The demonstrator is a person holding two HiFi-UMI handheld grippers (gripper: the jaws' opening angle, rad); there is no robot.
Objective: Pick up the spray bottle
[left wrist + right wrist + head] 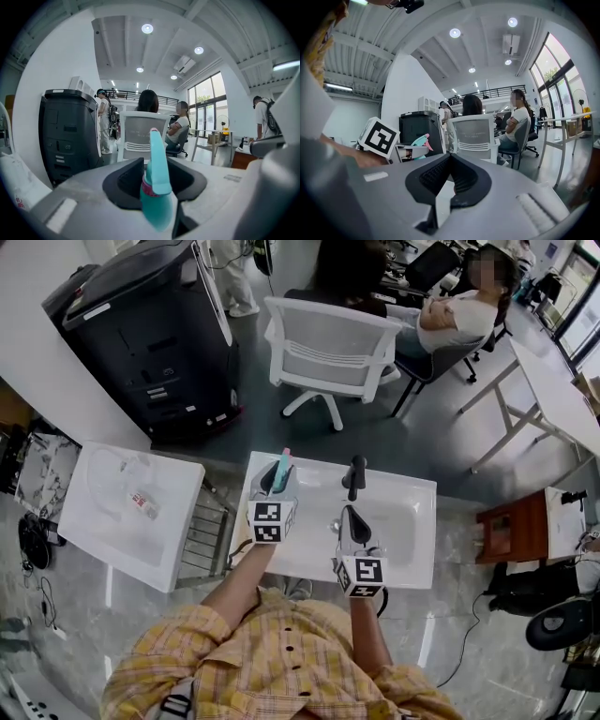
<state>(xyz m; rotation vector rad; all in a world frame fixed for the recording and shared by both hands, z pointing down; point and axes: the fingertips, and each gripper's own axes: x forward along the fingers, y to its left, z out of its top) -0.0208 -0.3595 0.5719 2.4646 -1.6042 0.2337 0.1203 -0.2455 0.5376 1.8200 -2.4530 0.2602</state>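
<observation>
Clamping the spray bottle [158, 206] between its black pads, the left gripper [277, 480] holds it upright over the left end of the sink [412, 549]. The bottle is smooth teal plastic, with a rounded body, a pink collar at the neck, and a long tapering trigger head that rises above the jaws. The jaws stand partly apart and pinch the body from both sides. The right gripper [450, 160] is empty; its two ribbed black pads are pressed together at the tips, forming a narrow wedge. In the head view it sits over the basin, just right of the left gripper and nearer the person. Each gripper has a smooth grey shell and carries a cube [272, 519] faced with black-and-white square markers. The sink is a glossy white rectangular basin with rounded corners. A matte black faucet [355, 476] stands at its far edge, beyond the right gripper. Past the sink stand a white chair [333, 357] with a mesh back and a boxy black machine [150, 334]. The person's shirt [281, 662] is yellow plaid cloth.
</observation>
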